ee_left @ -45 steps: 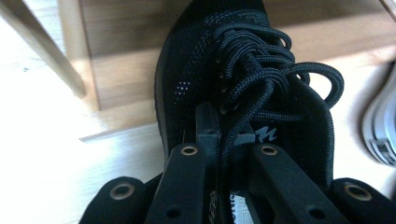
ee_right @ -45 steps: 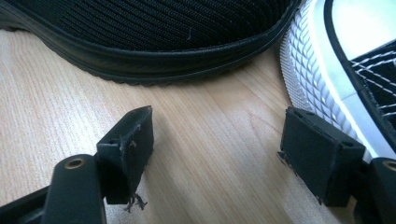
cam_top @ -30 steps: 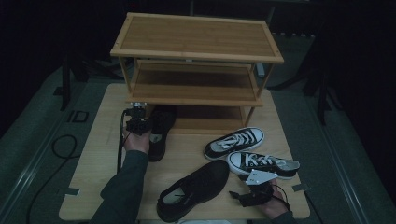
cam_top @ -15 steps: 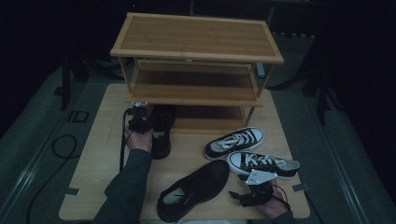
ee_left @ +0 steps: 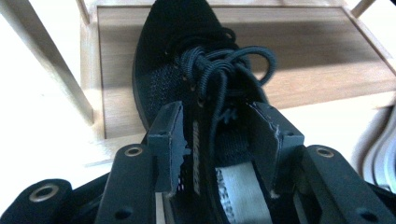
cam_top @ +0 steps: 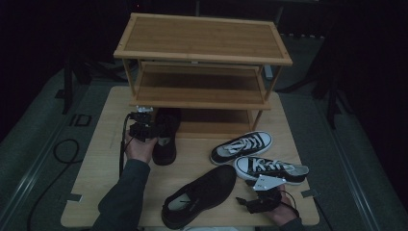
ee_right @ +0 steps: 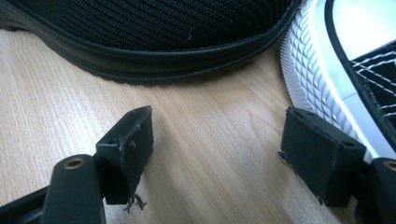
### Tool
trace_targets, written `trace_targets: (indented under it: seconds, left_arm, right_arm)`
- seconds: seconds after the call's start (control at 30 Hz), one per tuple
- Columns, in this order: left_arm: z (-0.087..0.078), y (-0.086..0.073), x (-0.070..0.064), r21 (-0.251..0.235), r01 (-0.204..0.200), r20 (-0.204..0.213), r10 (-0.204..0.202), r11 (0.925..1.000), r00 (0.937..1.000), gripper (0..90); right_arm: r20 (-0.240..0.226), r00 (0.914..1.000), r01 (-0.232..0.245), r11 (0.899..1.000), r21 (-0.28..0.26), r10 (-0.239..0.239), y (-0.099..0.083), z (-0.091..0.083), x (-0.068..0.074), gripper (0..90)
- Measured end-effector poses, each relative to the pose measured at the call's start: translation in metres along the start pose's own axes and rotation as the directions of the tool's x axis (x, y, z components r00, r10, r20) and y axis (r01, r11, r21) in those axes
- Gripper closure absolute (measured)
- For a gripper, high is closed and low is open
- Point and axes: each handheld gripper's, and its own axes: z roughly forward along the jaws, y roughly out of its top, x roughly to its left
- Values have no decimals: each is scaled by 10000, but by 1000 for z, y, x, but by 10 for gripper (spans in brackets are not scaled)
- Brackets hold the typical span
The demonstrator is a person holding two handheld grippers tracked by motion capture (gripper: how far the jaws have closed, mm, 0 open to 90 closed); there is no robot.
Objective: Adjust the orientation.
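The black shoe (cam_top: 166, 137) has slid back from the rack (cam_top: 202, 103), clamped by the left hand-held gripper (cam_top: 156, 131).

— What colour is the laced shoe (ee_left: 196, 79) at the rack?
— Black all over, with black laces and a pale grey insole.
— And the rack (cam_top: 202, 53)?
— Warm honey wood grain, like the paler surface (cam_top: 96, 183).
— The pair of sneakers (cam_top: 255, 154)?
— Black canvas, white laces, white soles with a diamond-textured toe.
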Motion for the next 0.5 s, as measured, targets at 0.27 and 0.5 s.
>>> trace_targets:
  seconds: [0.27, 0.5]
  left_arm:
    - [-33, -7, -10, -217, -960, 380, 968, 9951, 9946, 793]
    - [-55, -24, -18, -264, -1579, 687, 1594, 9871, 9848, 899]
  right_arm:
    - [1, 10000, -1, 10000, 2, 1, 0, 0, 0, 250]
    - [0, 10000, -1, 10000, 1, 1, 0, 0, 0, 250]
